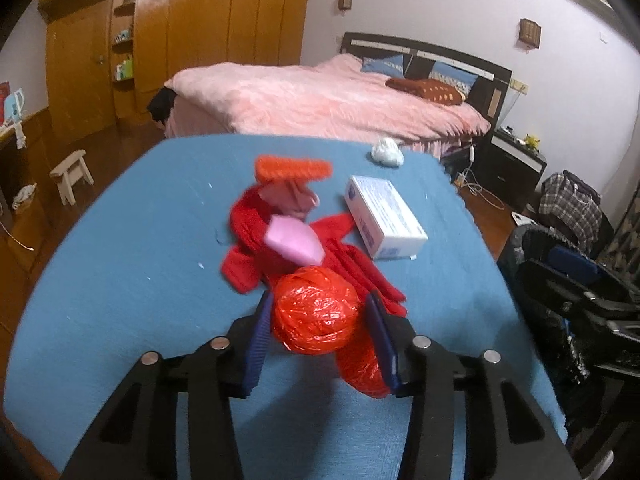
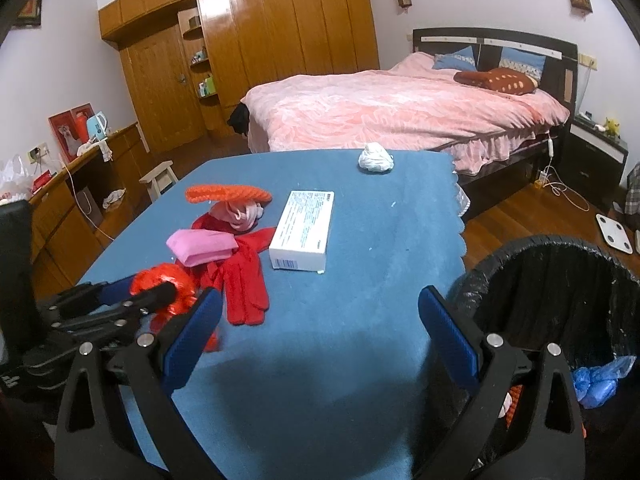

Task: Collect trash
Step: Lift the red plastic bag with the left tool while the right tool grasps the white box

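Nearest the left wrist camera, left gripper clenched on a crumpled red plastic ball, just above the blue table; right gripper spread wide and holding nothing, beside a black-lined trash bin with blue plastic inside. Beyond, red gloves, pink sponge and white box mid-table. Farther still, orange braided piece, white wad at the far edge, then a pink bed

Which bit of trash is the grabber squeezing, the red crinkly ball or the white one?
The red crinkly ball: it sits between the left hand-held gripper fingers. The white wad lies untouched at the table's far edge.
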`<state>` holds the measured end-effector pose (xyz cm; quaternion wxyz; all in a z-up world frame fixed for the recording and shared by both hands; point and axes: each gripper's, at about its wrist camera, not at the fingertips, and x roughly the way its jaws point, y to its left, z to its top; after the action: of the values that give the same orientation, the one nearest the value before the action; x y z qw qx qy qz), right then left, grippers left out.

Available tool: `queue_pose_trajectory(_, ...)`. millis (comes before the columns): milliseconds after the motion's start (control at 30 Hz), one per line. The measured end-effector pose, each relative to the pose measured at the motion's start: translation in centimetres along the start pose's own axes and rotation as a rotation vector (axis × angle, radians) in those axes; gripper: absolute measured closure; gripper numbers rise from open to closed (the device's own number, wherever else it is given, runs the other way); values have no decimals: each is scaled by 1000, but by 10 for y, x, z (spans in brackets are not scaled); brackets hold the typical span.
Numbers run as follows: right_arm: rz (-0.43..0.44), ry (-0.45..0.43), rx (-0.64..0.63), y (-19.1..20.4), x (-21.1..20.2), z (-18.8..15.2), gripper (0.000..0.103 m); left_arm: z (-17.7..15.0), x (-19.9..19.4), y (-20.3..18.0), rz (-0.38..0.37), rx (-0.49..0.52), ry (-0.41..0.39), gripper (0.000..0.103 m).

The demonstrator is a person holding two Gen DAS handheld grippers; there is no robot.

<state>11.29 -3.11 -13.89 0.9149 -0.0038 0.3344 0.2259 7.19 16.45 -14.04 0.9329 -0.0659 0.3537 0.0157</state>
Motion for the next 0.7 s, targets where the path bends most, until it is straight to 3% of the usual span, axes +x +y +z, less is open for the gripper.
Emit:
queue_pose_trajectory(333, -10, -17, 7, 16, 21, 17, 7, 25, -20, 14, 61, 1, -102, 57)
queue_pose_trajectory(700, -74, 11, 26, 21, 77, 39, 8, 44, -1, 27, 86, -35, -126, 57)
